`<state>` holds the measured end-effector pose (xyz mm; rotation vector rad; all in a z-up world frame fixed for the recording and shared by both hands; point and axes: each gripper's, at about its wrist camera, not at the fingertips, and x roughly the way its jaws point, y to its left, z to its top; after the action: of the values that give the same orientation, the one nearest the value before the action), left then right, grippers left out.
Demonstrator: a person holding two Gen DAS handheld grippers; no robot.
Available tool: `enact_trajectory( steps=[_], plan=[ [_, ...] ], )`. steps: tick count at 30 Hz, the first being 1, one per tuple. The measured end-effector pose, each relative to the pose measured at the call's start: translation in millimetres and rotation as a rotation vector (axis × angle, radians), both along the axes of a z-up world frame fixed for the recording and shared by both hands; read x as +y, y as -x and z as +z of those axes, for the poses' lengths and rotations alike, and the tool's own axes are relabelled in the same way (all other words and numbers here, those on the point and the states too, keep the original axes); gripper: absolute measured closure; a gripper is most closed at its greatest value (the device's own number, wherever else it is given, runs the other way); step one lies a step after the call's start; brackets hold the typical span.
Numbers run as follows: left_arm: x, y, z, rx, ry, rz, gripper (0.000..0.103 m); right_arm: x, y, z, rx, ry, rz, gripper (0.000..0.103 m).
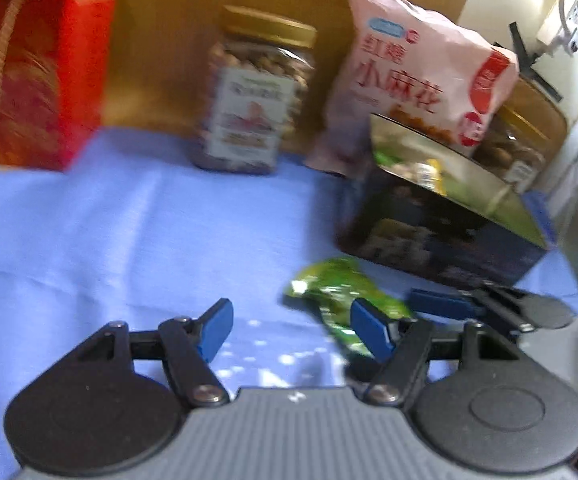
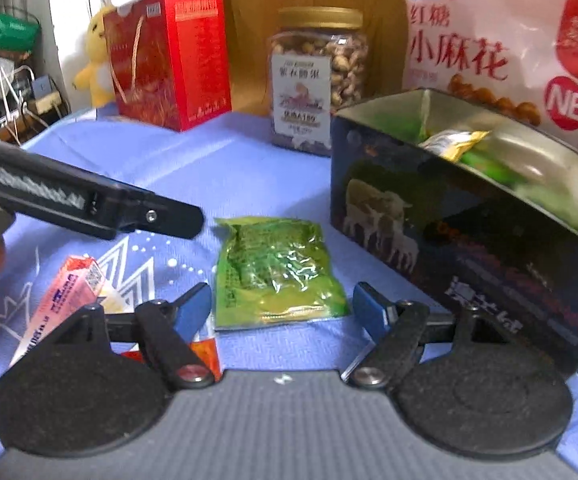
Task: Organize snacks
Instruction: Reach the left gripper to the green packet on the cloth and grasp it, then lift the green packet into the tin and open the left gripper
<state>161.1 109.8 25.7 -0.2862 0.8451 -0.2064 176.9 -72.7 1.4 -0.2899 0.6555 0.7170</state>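
In the right wrist view the flat green foil snack packet [image 2: 279,272] lies on the blue cloth-covered table [image 2: 137,160], in the lower centre of the frame, directly ahead of the right tongs [image 2: 283,308] and bracketed by their two blue pads, which stand wide apart and touch nothing. The packet's long axis runs away from the camera, up the frame, roughly along the line the tongs point, so the pads would meet its two long edges across the short width. To its right, near but not touching, stands the dark rectangular open tin with sheep printed on its side [image 2: 449,240]; other wrapped snacks already lie inside (a yellow one and some green ones show over the rim). The left tongs [image 1: 291,326] are about half open and empty; in the left wrist view the same packet [image 1: 341,292] sits to the lower right of centre, just past the right-hand pad rather than between the two, so the right hand looks the better placed for the pick-up. A pink wrapped snack bar [image 2: 69,288] lies at the lower left of the right view, partly hidden under the tongs' linkage, probably waiting its turn.
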Motion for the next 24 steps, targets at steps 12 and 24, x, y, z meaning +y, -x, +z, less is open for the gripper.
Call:
enact_trajectory(
  steps=[12,24],
  plan=[
    [-18,-13,-7,0.051,0.154,-0.062,0.048,-31,-9,2,0.122,-0.192,-0.057,0.099],
    [-40,2,26,-0.023,0.157,-0.081,0.070,-42,28,26,-0.076,-0.191,-0.080,0.099]
  ],
)
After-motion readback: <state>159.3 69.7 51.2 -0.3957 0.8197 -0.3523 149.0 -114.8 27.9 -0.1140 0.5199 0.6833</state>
